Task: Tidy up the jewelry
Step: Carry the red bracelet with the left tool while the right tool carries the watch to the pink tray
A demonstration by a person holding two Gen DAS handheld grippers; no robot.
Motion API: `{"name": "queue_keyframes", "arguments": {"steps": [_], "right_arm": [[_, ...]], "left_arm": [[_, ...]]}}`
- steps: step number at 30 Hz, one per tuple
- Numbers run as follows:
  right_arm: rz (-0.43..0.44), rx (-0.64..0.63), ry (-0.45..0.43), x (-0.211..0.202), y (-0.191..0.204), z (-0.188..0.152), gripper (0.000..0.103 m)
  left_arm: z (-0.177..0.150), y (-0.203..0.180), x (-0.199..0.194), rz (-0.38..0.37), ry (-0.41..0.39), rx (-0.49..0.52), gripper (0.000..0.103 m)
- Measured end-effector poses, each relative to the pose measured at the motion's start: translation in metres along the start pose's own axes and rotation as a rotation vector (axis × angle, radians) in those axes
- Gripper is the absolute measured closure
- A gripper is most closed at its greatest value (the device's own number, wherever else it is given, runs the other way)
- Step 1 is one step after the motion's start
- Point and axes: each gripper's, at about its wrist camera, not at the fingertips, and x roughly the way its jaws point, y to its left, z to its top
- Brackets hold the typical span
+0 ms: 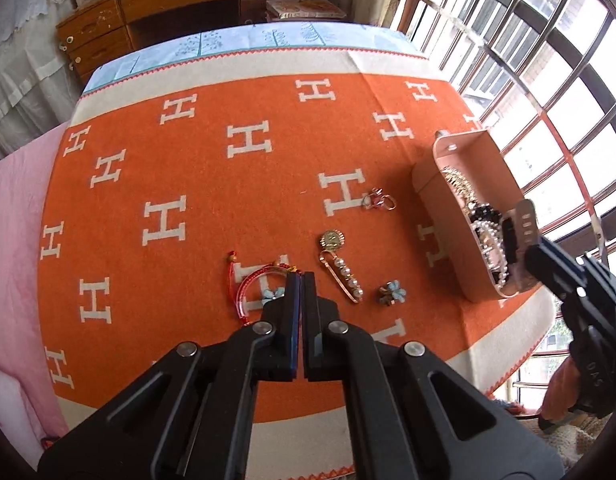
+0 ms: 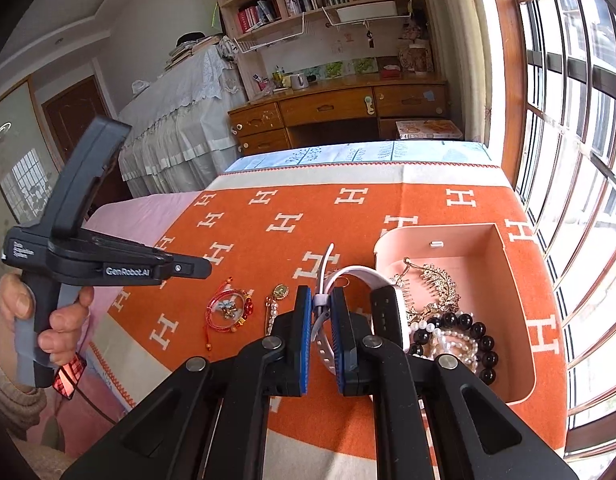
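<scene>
My right gripper [image 2: 320, 300] is shut on the strap of a white wristband watch [image 2: 382, 312], held over the near left rim of the pink jewelry box [image 2: 520, 344]. The box holds a gold comb [image 2: 436, 284], black beads [image 2: 468, 324] and pearls. In the left wrist view the watch [image 1: 516, 236] hangs over the box [image 1: 436, 188]. My left gripper [image 1: 301, 280] is shut and empty above a red cord bracelet [image 1: 251, 280]. A pearl safety-pin brooch [image 1: 344, 272], a blue flower earring [image 1: 392, 292] and a small clasp [image 1: 378, 199] lie on the orange blanket.
The orange H-patterned blanket [image 1: 211, 200] covers the table. A window with bars [image 1: 548, 80] runs along the right. A wooden desk [image 1: 167, 0] stands beyond the far edge. A pink cloth [image 1: 11, 220] lies at the left.
</scene>
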Motion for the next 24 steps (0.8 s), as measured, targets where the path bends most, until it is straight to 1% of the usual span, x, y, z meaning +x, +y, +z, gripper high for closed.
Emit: {"name": "queue_keyframes", "arguments": {"steps": [2, 5, 10, 18, 24], "right_arm": [[0.001, 0.004, 0.000, -0.001, 0.000, -0.001, 0.094], [0.001, 0.003, 0.000, -0.002, 0.000, -0.002, 0.094], [0.000, 0.006, 0.007, 0.001, 0.000, 0.000, 0.094], [0.001, 0.003, 0.028, 0.010, 0.003, 0.000, 0.094], [0.002, 0.008, 0.041, 0.016, 0.003, 0.002, 0.094]], "left_arm": [[-0.001, 0.010, 0.017, 0.026, 0.032, -0.004, 0.103], [-0.003, 0.028, 0.037, 0.048, 0.076, -0.040, 0.103], [-0.008, 0.047, 0.056, 0.010, 0.137, -0.079, 0.103], [-0.007, 0.054, 0.057, -0.024, 0.142, -0.102, 0.103], [-0.005, 0.049, 0.058, -0.011, 0.144, -0.076, 0.103]]}}
